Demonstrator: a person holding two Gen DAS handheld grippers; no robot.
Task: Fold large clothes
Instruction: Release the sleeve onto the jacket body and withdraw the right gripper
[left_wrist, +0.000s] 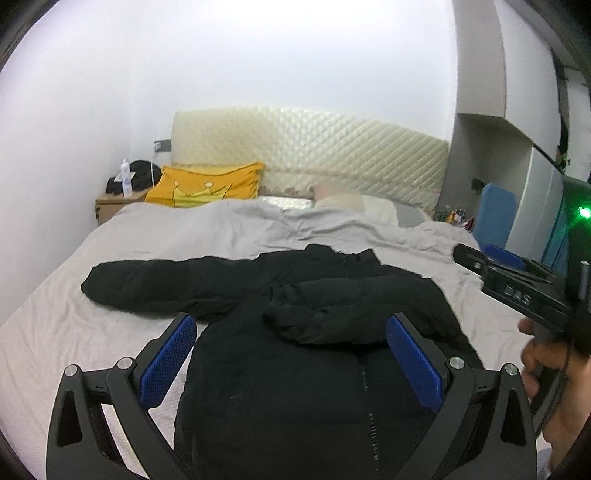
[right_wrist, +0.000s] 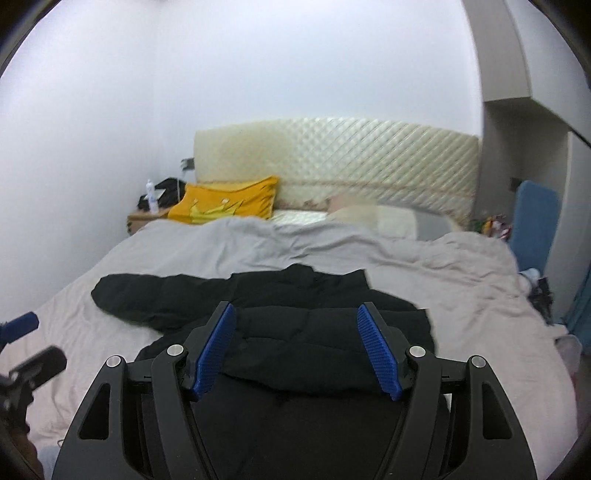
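A large black padded jacket (left_wrist: 295, 369) lies flat on the grey bed cover (left_wrist: 55, 325). Its left sleeve (left_wrist: 147, 284) stretches out to the left. Its right sleeve (left_wrist: 351, 310) is folded across the chest. My left gripper (left_wrist: 291, 328) is open and empty, above the jacket's body. My right gripper (right_wrist: 297, 325) is open and empty, above the folded sleeve (right_wrist: 332, 354); the jacket (right_wrist: 314, 424) fills the lower middle of that view. The right gripper also shows at the right edge of the left wrist view (left_wrist: 517, 288), held in a hand.
A yellow pillow (left_wrist: 207, 184) and pale pillows (left_wrist: 354, 206) lie by the quilted cream headboard (left_wrist: 332, 147). A bedside stand (left_wrist: 110, 203) with a bottle and dark items is far left. A blue chair back (right_wrist: 535, 225) and clutter stand right of the bed.
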